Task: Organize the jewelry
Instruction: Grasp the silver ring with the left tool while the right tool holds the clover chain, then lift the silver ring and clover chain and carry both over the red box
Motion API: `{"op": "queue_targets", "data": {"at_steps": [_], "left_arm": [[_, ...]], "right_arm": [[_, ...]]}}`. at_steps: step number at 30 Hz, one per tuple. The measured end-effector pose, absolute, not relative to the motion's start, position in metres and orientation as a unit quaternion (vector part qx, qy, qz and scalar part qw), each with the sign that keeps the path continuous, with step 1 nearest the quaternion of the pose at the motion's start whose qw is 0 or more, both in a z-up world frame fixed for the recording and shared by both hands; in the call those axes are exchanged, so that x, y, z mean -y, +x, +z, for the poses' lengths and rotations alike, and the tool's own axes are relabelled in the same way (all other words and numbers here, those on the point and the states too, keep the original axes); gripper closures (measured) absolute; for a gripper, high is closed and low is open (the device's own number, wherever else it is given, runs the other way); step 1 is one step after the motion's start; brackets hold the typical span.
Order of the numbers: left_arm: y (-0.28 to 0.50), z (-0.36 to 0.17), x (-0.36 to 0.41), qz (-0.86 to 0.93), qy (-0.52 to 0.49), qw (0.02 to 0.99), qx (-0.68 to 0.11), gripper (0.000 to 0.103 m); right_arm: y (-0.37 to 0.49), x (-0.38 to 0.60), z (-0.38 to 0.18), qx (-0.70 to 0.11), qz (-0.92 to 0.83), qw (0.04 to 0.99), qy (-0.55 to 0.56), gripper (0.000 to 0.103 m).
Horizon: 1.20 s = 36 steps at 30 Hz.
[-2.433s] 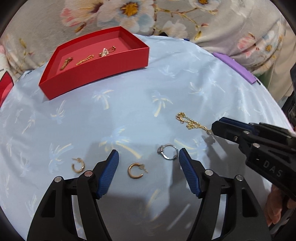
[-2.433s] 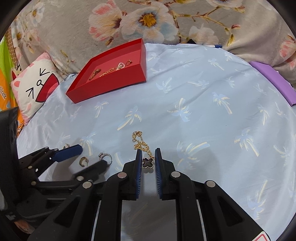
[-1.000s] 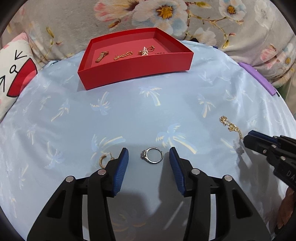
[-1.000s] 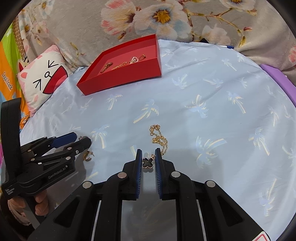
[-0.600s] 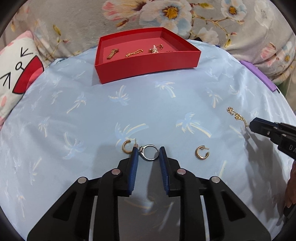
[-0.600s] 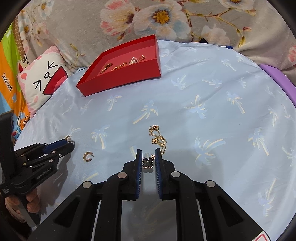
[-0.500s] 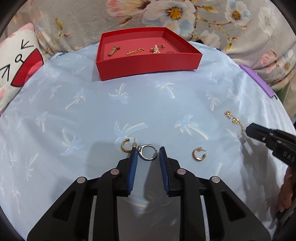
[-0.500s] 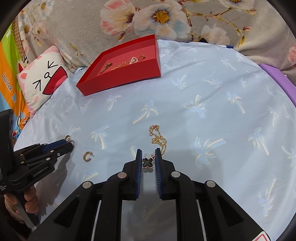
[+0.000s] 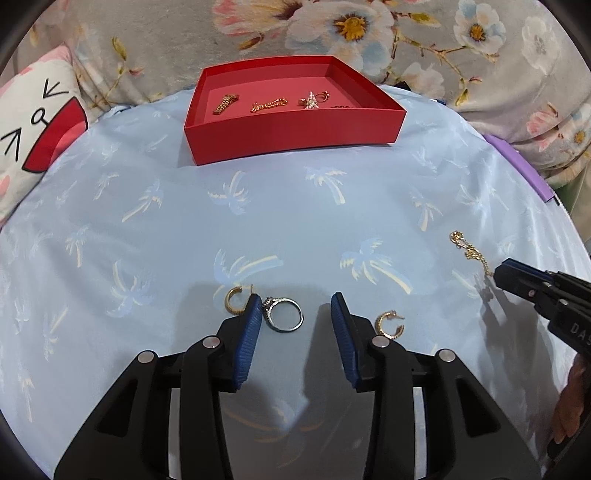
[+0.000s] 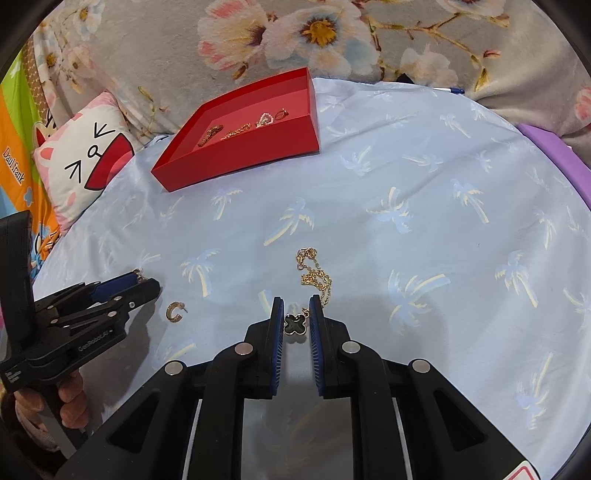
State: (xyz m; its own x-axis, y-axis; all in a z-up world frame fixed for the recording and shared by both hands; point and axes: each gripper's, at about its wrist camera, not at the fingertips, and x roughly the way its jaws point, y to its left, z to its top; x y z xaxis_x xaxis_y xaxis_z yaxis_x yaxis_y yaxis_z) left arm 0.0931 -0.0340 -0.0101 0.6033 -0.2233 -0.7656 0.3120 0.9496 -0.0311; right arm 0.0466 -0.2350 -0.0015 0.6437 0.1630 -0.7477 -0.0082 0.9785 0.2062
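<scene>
My left gripper (image 9: 295, 321) is open on the light blue cloth, and a silver ring (image 9: 283, 314) lies between its fingers, against the left one. One gold hoop earring (image 9: 236, 300) lies just left of it and another (image 9: 386, 324) just right. My right gripper (image 10: 295, 325) is shut on the black clover charm (image 10: 294, 324) of a gold chain (image 10: 314, 273) that trails forward on the cloth. The red tray (image 9: 295, 129) at the far side holds several gold pieces; it also shows in the right wrist view (image 10: 236, 162).
A cat-face cushion (image 10: 85, 162) lies left of the tray. A purple object (image 9: 517, 166) sits at the cloth's right edge. Floral grey fabric (image 9: 332, 29) rises behind the tray. The right gripper shows at the right of the left wrist view (image 9: 517, 280).
My left gripper, closed narrow around the ring half a second ago, has opened wide; the ring stays on the cloth. The right gripper holds the charm as before.
</scene>
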Motion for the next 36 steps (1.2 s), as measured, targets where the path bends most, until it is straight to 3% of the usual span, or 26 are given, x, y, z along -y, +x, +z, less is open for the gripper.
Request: {"op": "queue_targets", "data": {"at_steps": [5,36], "left_arm": [[0.095,-0.011,0.032,-0.144,0.064,0.898,-0.41,0.083],[0.076,-0.008,0.014,-0.192,0.03,0.895,-0.401,0.083]], "right_arm": [[0.047,0.236,-0.002,-0.42,0.048,0.902,0.092,0.09],[0.047,0.23,-0.016,-0.427,0.027,0.902,0.061,0.087]]}}
